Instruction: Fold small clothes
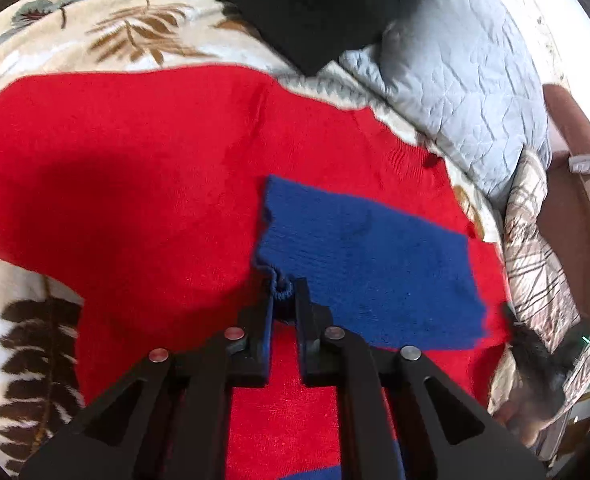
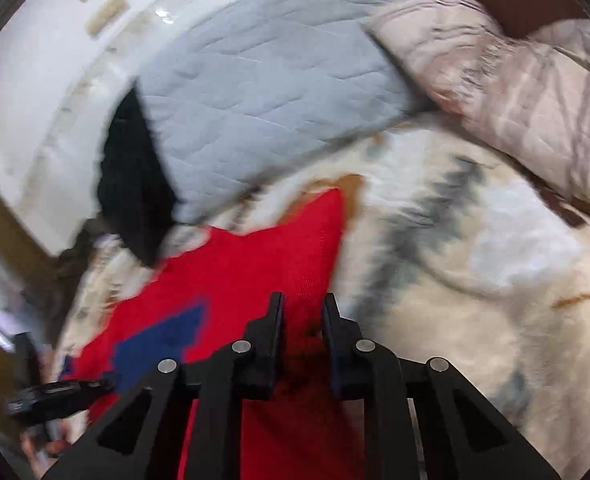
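Left gripper (image 1: 285, 290): jaws nearly together, pinching a bunched blue edge of the sweater (image 1: 135, 152). The pinched knit puckers between the tips. The blue patch (image 1: 371, 264) runs from the tips toward the right and lies flat on the red body.

Right gripper (image 2: 303, 304): jaws stand a little apart over red knit. Red fabric shows in the gap and below it; whether the pads press on it, cannot tell. View is motion-blurred.

Sweater: spread flat on the blanket (image 1: 107, 32), a cream one with a leaf print. In the right view its red corner points up and away from the jaws, with the blue patch at lower left.

Beyond the sweater: black cloth (image 1: 315, 12) at the far edge, touching a grey quilted pillow (image 1: 467, 92). A second pillow (image 2: 527, 92), pale with a streaked pattern, lies just beside the grey one.

The left gripper appears blurred at the lower left edge of the right view.
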The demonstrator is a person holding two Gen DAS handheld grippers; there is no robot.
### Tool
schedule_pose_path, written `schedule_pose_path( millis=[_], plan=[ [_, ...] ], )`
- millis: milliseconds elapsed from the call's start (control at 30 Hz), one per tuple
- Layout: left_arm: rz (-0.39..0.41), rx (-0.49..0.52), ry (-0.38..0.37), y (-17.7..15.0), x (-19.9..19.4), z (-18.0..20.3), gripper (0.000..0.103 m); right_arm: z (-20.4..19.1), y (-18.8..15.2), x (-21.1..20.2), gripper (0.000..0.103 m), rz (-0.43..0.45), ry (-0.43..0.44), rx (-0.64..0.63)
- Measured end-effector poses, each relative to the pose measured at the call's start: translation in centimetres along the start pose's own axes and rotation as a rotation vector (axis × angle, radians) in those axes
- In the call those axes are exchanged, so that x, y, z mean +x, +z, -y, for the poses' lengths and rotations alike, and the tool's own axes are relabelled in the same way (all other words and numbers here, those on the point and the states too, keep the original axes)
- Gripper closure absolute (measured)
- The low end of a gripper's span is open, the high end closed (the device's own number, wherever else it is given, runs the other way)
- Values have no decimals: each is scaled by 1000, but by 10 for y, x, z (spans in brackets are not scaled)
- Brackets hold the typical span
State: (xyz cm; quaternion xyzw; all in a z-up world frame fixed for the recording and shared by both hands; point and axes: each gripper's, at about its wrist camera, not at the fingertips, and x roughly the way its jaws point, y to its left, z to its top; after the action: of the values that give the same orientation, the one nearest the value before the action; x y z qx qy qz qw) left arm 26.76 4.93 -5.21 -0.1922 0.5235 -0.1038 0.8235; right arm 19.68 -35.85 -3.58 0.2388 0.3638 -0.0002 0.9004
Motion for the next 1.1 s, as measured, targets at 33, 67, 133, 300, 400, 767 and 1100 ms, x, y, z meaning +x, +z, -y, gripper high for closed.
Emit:
schedule_pose_path(
  millis=[33, 67, 133, 300, 400, 767, 1100],
  plan=[
    [6, 18, 14, -1, -2, 3, 94, 9, -6, 16, 86, -77, -85, -11],
    [3, 38, 24, 0, -5, 6, 94, 16, -11, 26, 85, -136, -120, -12],
    [22, 34, 11, 4, -18, 2, 94, 17, -8, 12, 77, -77, -100, 31],
    [114, -51, -88, 13, -41, -13, 79, -9, -3, -20, 77, 40, 1, -24],
    [31, -29, -41, 9, -14, -8, 79, -14, -13, 4, 78, -54, -24, -72],
    [86, -126, -65, 14, -64, -37, 53, -150, -37, 47, 74, -149, 138, -229],
    [209, -459, 121, 36, -154, -221, 45, -257, -115, 105, 68, -234, 245, -373]
  ],
)
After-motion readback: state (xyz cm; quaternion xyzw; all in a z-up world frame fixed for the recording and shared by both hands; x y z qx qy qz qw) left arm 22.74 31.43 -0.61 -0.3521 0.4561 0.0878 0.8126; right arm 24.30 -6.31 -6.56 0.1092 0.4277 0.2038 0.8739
